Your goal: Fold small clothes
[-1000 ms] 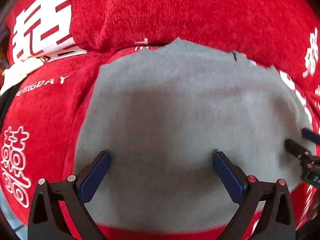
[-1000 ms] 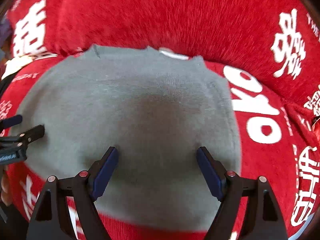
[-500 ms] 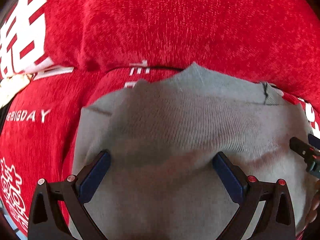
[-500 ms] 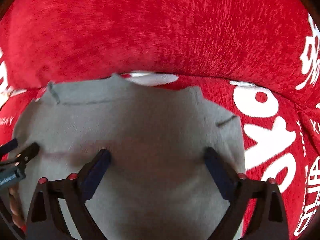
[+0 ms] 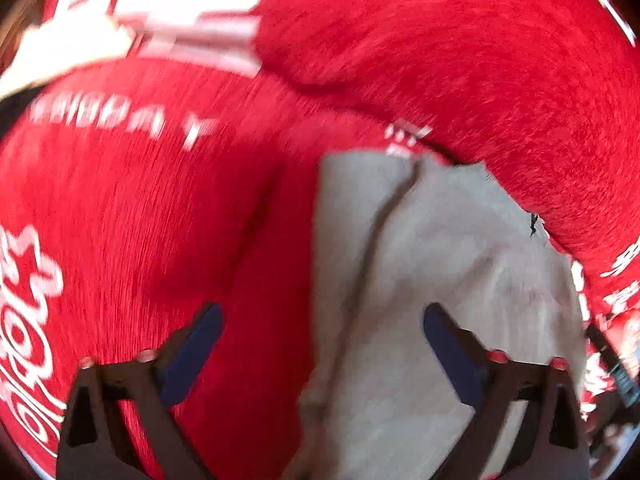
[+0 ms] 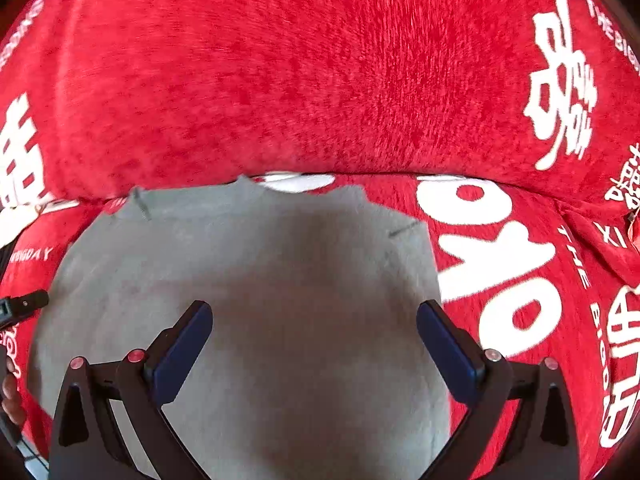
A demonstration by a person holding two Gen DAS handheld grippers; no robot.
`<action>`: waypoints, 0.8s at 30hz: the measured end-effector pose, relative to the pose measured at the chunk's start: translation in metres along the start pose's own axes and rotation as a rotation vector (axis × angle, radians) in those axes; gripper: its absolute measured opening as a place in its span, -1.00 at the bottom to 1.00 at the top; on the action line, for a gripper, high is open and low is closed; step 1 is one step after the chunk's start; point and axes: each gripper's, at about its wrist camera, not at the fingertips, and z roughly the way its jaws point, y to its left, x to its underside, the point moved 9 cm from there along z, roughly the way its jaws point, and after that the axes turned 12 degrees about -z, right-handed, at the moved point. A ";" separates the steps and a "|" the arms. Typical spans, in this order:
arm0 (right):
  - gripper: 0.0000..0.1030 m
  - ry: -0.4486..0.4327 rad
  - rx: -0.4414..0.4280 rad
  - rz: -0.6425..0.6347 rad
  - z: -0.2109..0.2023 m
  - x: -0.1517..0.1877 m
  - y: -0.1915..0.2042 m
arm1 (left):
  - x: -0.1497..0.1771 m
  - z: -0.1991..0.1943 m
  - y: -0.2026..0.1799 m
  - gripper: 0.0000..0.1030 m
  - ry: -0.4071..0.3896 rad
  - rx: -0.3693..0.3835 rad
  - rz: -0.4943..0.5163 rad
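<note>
From the left wrist view, blurred, the left gripper (image 5: 318, 334) stands with its blue-padded fingers (image 5: 192, 354) spread wide and nothing between them. One finger is over the plush red cover (image 5: 140, 220) with its white lettering, the other over the gray knit garment (image 5: 432, 280), which lies on the seat against the backrest cushion (image 5: 460, 60), a dark crease running along its left part. At the right edge a bit of the right gripper (image 5: 612, 364) shows.

From the right wrist view, the right gripper (image 6: 314, 338) is likewise splayed and empty above the soft, matte garment (image 6: 280, 280), which lies flat with a notched far edge. The fuzzy red cover (image 6: 500, 260) shows to its right; the left gripper's tip (image 6: 24, 304) pokes in at the left edge.
</note>
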 end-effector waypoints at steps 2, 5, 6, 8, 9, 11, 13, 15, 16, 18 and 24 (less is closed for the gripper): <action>0.98 -0.004 0.009 -0.010 -0.002 0.010 0.013 | 0.014 0.006 0.004 0.22 0.069 0.077 -0.035; 0.98 0.015 -0.009 -0.031 0.001 0.022 0.040 | 0.020 0.007 -0.006 0.22 0.039 0.083 -0.041; 0.98 0.023 -0.012 -0.044 0.003 0.023 0.045 | 0.021 0.008 -0.015 0.22 0.028 0.078 -0.027; 0.98 0.025 0.003 -0.085 0.006 0.025 0.059 | 0.026 0.011 -0.034 0.22 0.012 0.048 0.025; 0.98 0.025 0.012 -0.100 0.005 0.024 0.061 | 0.026 0.013 -0.043 0.20 0.001 0.027 0.060; 0.98 0.029 0.024 -0.116 0.007 0.020 0.067 | 0.026 0.015 -0.054 -0.08 -0.030 -0.008 0.109; 0.98 0.037 0.038 -0.121 0.007 0.016 0.069 | 0.024 0.013 -0.056 -0.45 -0.029 0.024 0.097; 0.98 0.054 0.052 -0.129 0.013 0.013 0.070 | 0.023 0.009 -0.055 -0.54 -0.024 0.041 0.085; 0.98 0.070 0.066 -0.135 0.016 0.013 0.073 | 0.024 0.006 -0.053 -0.55 -0.029 0.034 0.097; 0.98 0.117 0.075 -0.145 0.031 0.017 0.074 | 0.027 0.000 -0.055 -0.56 -0.043 0.010 0.128; 0.99 0.099 0.076 -0.095 0.032 0.019 0.072 | 0.030 -0.014 -0.068 -0.56 -0.055 -0.001 0.130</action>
